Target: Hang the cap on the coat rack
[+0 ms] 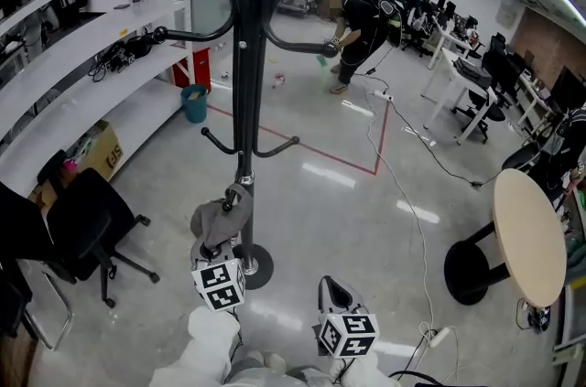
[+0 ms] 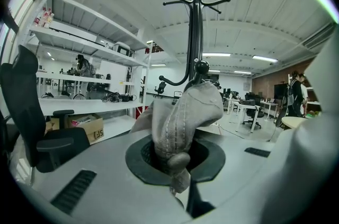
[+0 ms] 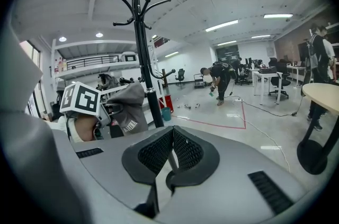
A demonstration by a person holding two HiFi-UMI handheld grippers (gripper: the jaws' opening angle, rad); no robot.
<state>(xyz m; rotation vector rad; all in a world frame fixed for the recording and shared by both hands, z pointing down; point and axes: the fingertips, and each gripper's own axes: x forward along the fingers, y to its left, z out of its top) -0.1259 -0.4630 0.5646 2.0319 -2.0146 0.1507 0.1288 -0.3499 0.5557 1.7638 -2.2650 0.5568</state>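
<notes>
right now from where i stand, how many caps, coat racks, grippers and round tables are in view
cap: 1
coat rack: 1
grippers: 2 (left gripper, right gripper)
round table: 1
total: 5

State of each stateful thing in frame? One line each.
left gripper: shut on the cap
right gripper: shut, nothing between its jaws
cap: held up beside the rack's pole, not yet on a hook
coat rack: upright, the hooks in view bare
</notes>
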